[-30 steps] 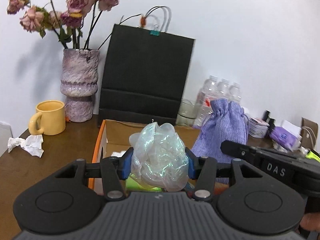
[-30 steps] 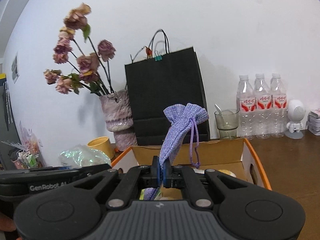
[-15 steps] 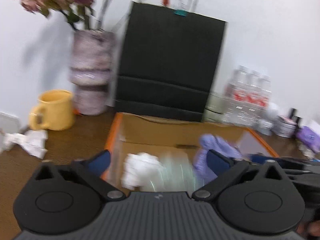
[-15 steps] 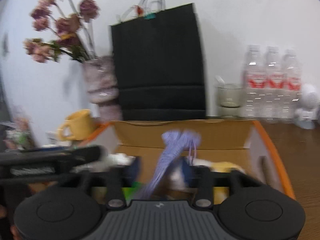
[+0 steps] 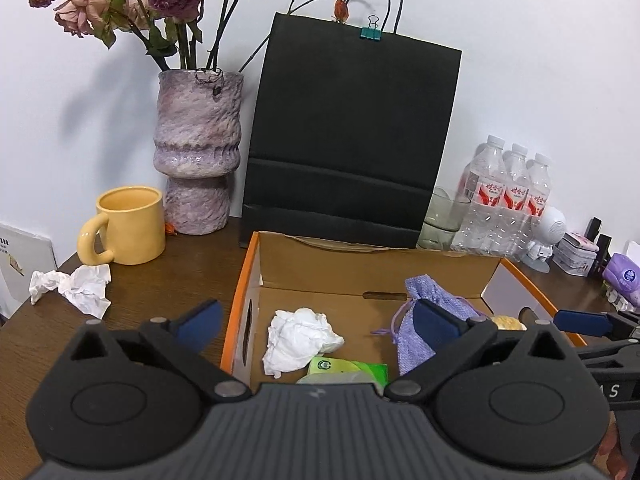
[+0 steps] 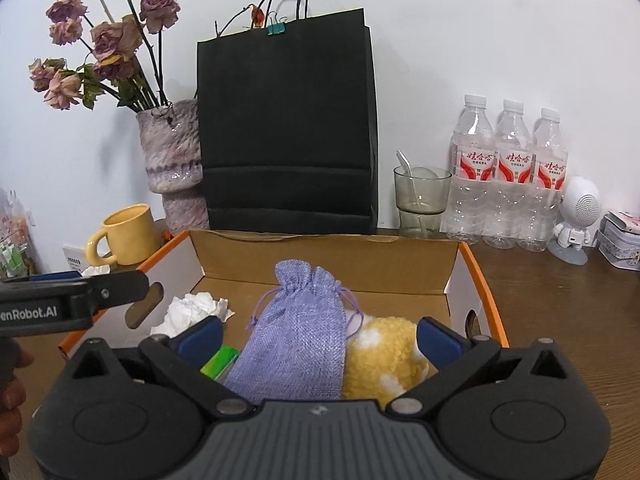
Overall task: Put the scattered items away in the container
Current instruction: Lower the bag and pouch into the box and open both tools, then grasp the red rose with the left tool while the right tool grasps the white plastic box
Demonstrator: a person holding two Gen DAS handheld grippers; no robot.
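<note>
three water bottles (image 6: 512, 172), two crumpled tissues (image 5: 298, 338), one yellow mug (image 5: 128, 226), one purple pouch (image 6: 296, 340), one vase (image 5: 198, 152)

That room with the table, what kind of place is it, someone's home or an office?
Probably a home or small office desk against a white wall. A vase of dried roses, a yellow mug and a pack of water bottles stand on a wooden table behind the cardboard box.

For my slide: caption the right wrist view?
Open right gripper above lilac pouch lying in cardboard box.
</note>
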